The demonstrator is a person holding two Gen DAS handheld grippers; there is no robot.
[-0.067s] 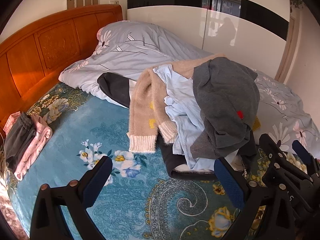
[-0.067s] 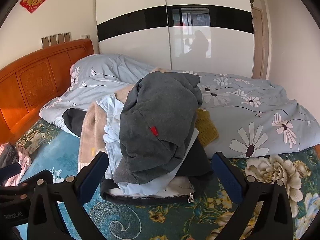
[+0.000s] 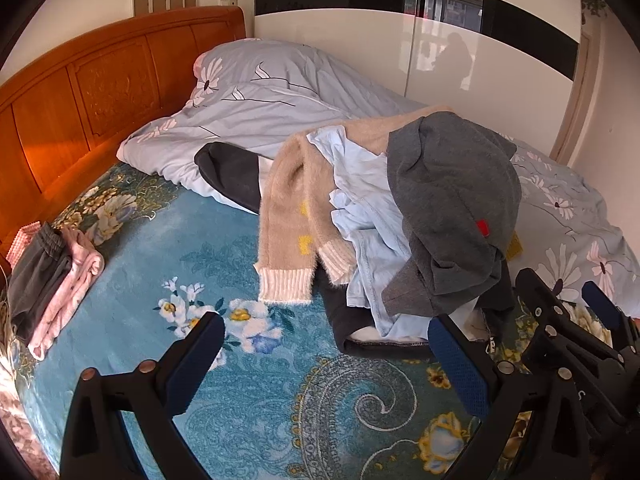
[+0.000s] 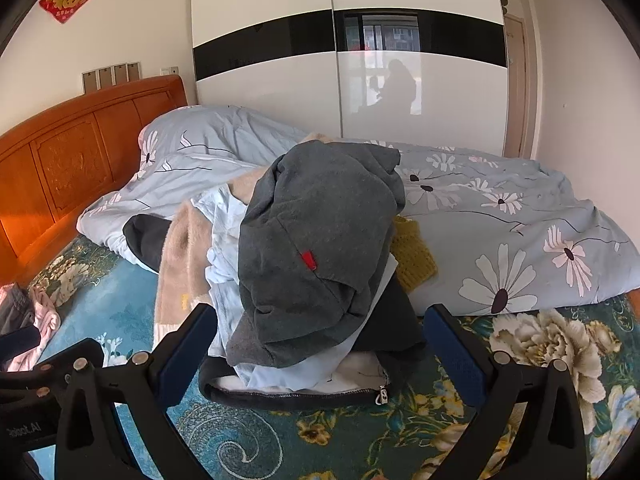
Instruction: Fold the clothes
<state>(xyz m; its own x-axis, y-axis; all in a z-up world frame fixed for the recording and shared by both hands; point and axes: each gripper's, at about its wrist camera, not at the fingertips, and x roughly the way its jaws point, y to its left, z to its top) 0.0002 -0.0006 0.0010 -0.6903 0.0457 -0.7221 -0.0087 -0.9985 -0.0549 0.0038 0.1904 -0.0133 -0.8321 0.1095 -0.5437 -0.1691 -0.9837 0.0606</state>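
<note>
Right wrist view: right gripper (image 4: 320, 356) and left gripper (image 3: 326, 360) both spread, empty, before heaped dark-grey fleece garment (image 4: 320, 240) on bed; grabbing blindly risks dragging tangled layers.

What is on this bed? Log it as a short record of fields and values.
surface: bed with blue floral blanket
unfolded pile: grey sweatshirt on top, over light blue shirt, beige fuzzy sweater, dark zip jacket at the bottom
beside pile: mustard knit item
folded stack: grey and pink clothes near headboard
behind: flowered duvet
left gripper: open, empty
right gripper: open, empty, facing the pile
</note>
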